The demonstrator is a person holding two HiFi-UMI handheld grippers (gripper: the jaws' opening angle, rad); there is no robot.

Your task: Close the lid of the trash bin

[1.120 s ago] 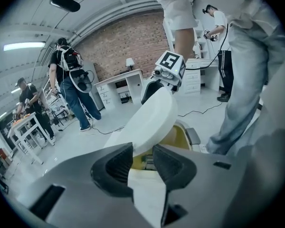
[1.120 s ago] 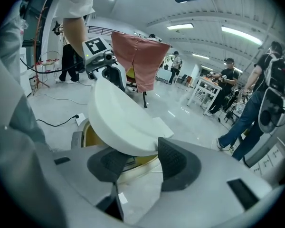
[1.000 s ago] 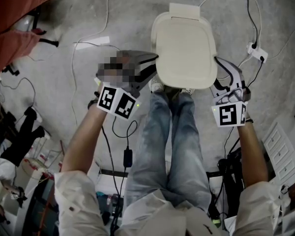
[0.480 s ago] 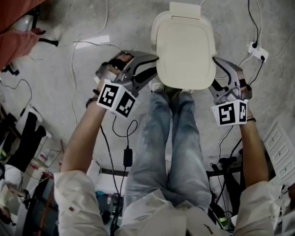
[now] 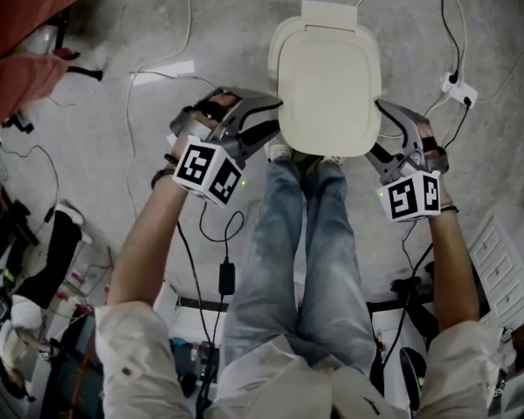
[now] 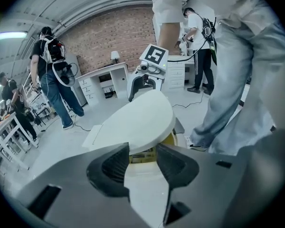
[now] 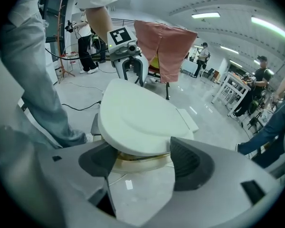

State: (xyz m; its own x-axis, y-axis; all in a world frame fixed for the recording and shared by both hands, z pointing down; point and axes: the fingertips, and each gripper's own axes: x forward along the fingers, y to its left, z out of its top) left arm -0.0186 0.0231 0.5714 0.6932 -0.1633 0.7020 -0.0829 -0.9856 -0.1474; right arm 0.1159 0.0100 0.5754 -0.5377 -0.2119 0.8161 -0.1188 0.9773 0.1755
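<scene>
The cream trash bin stands on the floor in front of the person's feet, its lid (image 5: pixel 327 85) lying almost flat. In the gripper views the lid (image 6: pixel 137 120) (image 7: pixel 137 118) hovers just over the bin's rim (image 7: pixel 133 163), with a narrow yellowish gap showing beneath. My left gripper (image 5: pixel 275 116) (image 6: pixel 143 151) is at the lid's left edge, its jaws opening; the rim lies between them and the pads do not press it. At the lid's right edge, my right gripper (image 5: pixel 380 129) (image 7: pixel 142 156) has its jaws opening wide around the rim without gripping.
The person's jeans-clad legs (image 5: pixel 297 251) and shoes sit directly below the bin. Cables trail over the concrete floor, and a white power strip (image 5: pixel 458 94) lies at the right. Red cloth (image 5: pixel 26 24) hangs top left. A white drawer unit (image 5: pixel 506 269) stands at the right. Other people stand in the background.
Both grippers have crept a little forward along the lid's sides. The right gripper's jaws have spread noticeably wider, the left's slightly.
</scene>
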